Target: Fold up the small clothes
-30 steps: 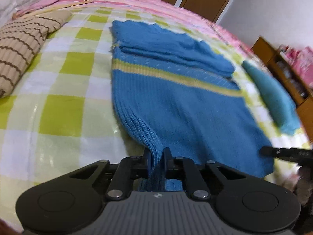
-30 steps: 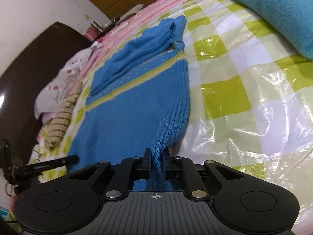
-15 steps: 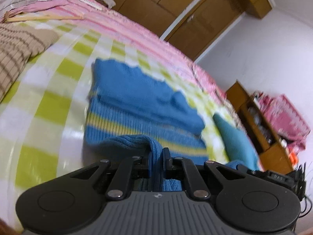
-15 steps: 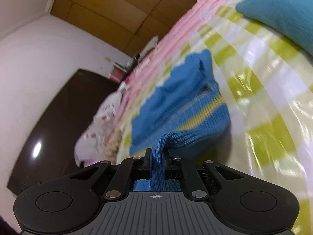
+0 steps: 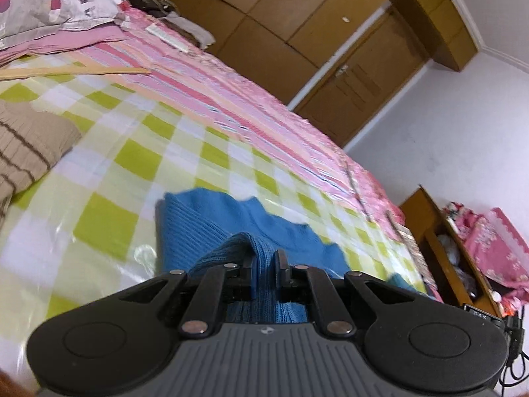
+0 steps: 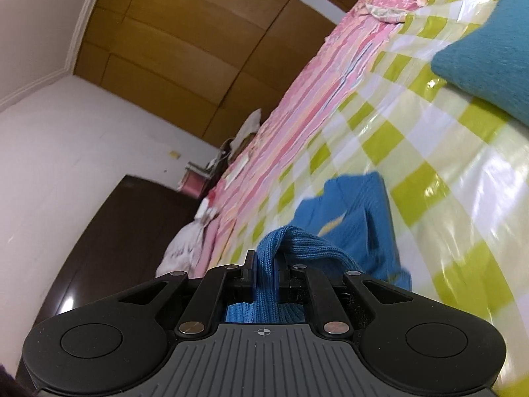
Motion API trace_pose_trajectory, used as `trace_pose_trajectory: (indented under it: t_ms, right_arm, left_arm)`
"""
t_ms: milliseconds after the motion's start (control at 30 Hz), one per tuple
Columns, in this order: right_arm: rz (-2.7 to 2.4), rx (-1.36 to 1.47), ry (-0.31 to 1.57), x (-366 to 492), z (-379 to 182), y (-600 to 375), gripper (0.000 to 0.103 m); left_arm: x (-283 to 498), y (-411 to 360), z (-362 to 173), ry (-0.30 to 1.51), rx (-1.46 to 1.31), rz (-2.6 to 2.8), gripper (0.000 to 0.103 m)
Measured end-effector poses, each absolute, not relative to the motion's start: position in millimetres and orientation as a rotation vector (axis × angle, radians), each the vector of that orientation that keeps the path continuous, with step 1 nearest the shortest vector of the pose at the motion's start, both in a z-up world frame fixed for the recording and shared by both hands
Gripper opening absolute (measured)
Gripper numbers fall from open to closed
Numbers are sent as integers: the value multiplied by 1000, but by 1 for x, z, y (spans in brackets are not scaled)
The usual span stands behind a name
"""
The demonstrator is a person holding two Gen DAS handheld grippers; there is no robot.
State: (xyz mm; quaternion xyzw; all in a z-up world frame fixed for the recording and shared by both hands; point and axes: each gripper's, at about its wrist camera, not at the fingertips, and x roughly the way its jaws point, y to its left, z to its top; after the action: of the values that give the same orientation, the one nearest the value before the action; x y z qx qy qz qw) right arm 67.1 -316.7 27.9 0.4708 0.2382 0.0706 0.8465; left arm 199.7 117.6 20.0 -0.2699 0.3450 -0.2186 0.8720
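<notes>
Bottom center of the left wrist view, the left gripper (image 5: 264, 273) is seen clamped tight on a ribbed fold of the blue sweater (image 5: 211, 228), knit bunched between the jaws. Same deal in the right wrist view: the right gripper (image 6: 264, 269) is pinched shut on another ribbed bit of the sweater (image 6: 360, 218), which is humped up right over the fingertips. Just past both grippers, the rest of the sweater is spread on the bed's green-checked plastic sheet (image 5: 132, 162), a yellow stripe peeking out in the right view. Further out, a tan striped knit (image 5: 26, 145) is seen at the left edge of the left view, and a teal pillow (image 6: 489, 49) at the upper right of the right view. Beyond that, a pink striped blanket (image 5: 211, 92) is laid along the bed's far side, backed by wooden wardrobe doors (image 5: 297, 20).
</notes>
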Motion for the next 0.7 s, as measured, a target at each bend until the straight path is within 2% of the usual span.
trace_pose_trajectory:
  t_ms: [367, 400, 700]
  right_arm:
    - [24, 974, 592, 137, -6, -319, 11]
    - [16, 971, 596, 140, -8, -319, 13]
    - [19, 986, 613, 156, -10, -319, 17]
  left_arm:
    - [251, 115, -21, 809, -614, -361, 15]
    - [253, 116, -23, 815, -626, -353, 15]
    - [261, 124, -22, 800, -726, -329, 15]
